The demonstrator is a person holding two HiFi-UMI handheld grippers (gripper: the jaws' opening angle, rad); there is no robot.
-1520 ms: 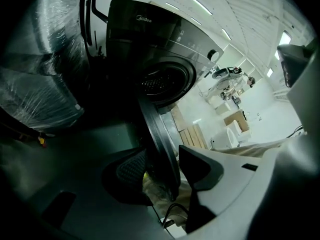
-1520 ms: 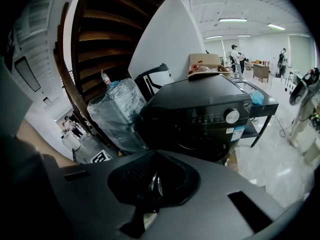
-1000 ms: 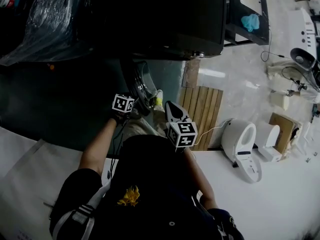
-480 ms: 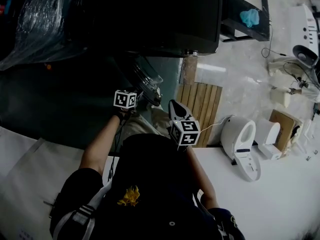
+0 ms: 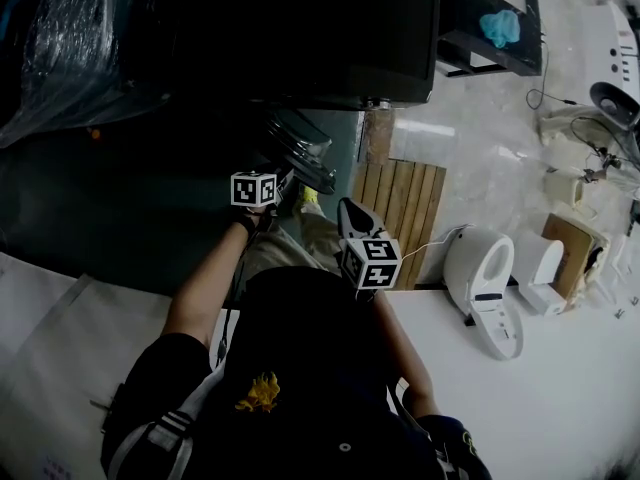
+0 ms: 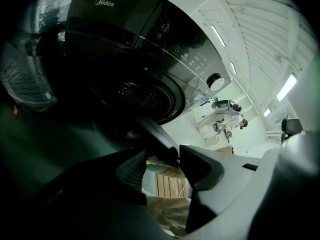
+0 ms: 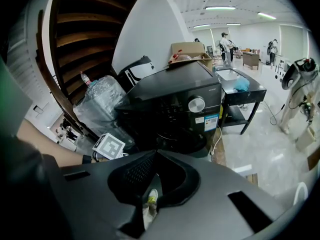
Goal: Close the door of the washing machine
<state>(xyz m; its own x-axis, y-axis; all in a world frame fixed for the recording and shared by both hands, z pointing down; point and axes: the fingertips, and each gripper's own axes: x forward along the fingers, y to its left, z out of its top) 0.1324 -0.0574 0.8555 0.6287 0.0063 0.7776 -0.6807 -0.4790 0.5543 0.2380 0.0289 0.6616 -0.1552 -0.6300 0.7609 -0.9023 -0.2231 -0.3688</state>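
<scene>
**Head view.** The washing machine (image 5: 330,38) stood on the floor at the far side. Its round door (image 5: 303,156) was swung partway out toward the person and was not yet shut. The left gripper (image 5: 282,182) reached forward and down to the near edge of that door. I judge it was placed there to push the door back toward the drum rather than to carry anything. The left forearm was stretched out almost straight from the shoulder. The right gripper (image 5: 346,214) hung to the right, well apart from the door and beside a wooden pallet (image 5: 400,218). It was angled downward and seemed to have no part in the push.

**Left gripper view.** The jaws stood wide apart and were opening a little. The door's dark rim (image 6: 152,131) ran down from the drum mouth (image 6: 145,91) into the gap between them. It seemed to lie against the right-hand jaw's tip, but the pads did not clamp it. The gripper was released, so the door looked nudged rather than grasped. That would suit a hinged panel that only has to swing.

**Right gripper view.** The jaws were clenched, meeting at their tips with nothing held. Only a shoe (image 7: 150,198) showed through the hollow below them. The gripper pointed down toward the machine's front, with the left gripper's marker cube (image 7: 108,146) at the left.
</scene>
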